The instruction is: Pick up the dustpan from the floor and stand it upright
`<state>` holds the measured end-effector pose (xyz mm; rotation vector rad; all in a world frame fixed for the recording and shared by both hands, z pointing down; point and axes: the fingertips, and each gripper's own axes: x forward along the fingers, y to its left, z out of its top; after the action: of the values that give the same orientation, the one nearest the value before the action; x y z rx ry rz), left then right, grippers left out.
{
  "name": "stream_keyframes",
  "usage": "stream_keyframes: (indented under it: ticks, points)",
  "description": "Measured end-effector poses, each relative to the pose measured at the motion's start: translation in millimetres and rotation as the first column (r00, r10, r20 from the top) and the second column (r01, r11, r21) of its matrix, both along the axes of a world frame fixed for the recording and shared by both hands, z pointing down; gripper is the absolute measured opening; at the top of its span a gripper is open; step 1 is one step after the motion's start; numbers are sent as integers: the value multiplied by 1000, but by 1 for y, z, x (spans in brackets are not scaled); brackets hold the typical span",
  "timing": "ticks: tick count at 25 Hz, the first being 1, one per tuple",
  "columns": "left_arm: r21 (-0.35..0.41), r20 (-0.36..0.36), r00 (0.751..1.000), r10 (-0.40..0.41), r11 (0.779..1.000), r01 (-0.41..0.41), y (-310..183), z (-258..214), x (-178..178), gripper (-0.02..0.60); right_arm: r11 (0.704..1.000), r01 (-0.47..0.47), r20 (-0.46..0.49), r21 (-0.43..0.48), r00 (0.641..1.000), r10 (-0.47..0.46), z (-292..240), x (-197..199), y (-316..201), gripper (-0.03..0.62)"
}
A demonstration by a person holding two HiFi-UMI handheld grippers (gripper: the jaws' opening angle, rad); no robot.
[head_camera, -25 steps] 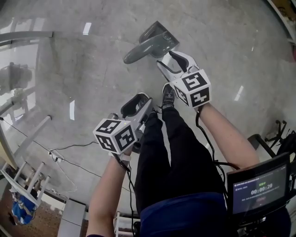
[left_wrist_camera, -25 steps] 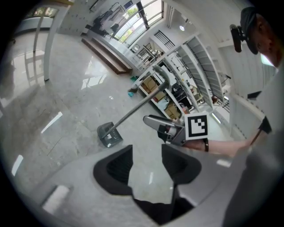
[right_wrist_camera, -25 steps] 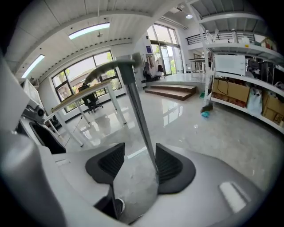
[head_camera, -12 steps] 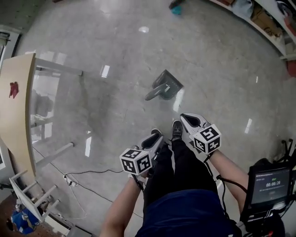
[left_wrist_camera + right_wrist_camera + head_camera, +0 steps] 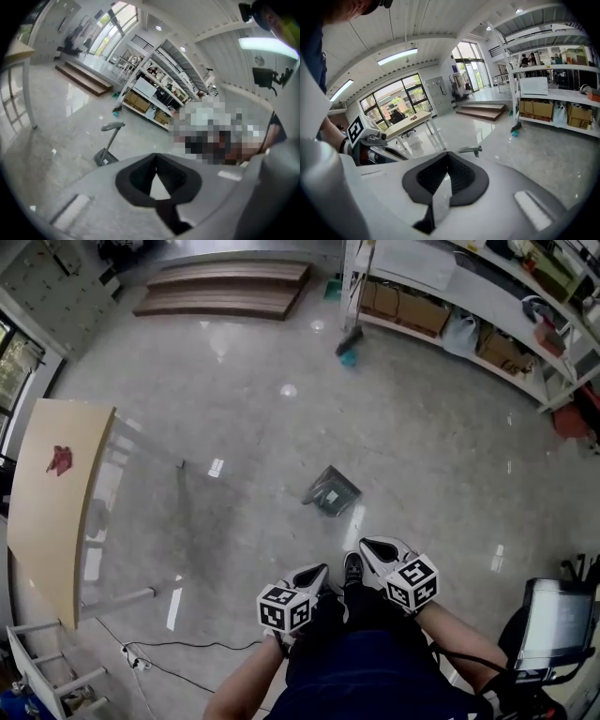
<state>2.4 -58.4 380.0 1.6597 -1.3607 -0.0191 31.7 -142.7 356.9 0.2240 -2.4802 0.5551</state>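
- The dustpan (image 5: 330, 491) is standing on the floor (image 5: 234, 427) ahead of both claws and well apart from them. Its pan is resting down and its handle (image 5: 112, 125) is rising with a slight lean (so the long axis is running near vertical, not along the floor).
- It is sitting roughly on the midline between the two claws. The right claw (image 5: 375, 549) is looking marginally nearer than the left claw (image 5: 314, 574), though hardly enough to matter.
- The left claw's jaws are pressing together, having just been closing, and are gripping nothing.
- The right claw's jaws are likewise meeting, holding nothing and touching nothing.
- Judging by this, the standing-up step is looking finished. Any further handling would be calling for a reach forward and down to the handle.
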Motion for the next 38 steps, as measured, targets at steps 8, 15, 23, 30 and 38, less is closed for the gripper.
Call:
stream_keyframes:
  ticks: [8, 15, 23, 30, 38]
  points:
    - [70, 181, 982, 47, 996, -61, 10, -57, -14, 0, 996, -47, 110, 78, 993, 39, -80, 1, 15, 11]
    - [109, 214, 976, -29, 994, 6, -13, -102, -13, 0, 978, -67, 169, 196, 985, 34, -135, 19, -13, 11]
    - [88, 191, 981, -46, 996, 29, -9, -106, 3, 0, 972, -58, 180, 228, 984, 17, -145, 32, -9, 11]
    - [65, 191, 978, -82, 995, 71, -3, -95, -3, 0, 966, -57, 198, 252, 980, 6, -150, 31, -22, 11]
    - [67, 188, 977, -98, 994, 87, -7, -93, -6, 0, 968, -41, 193, 248, 981, -7, -144, 23, -27, 11]
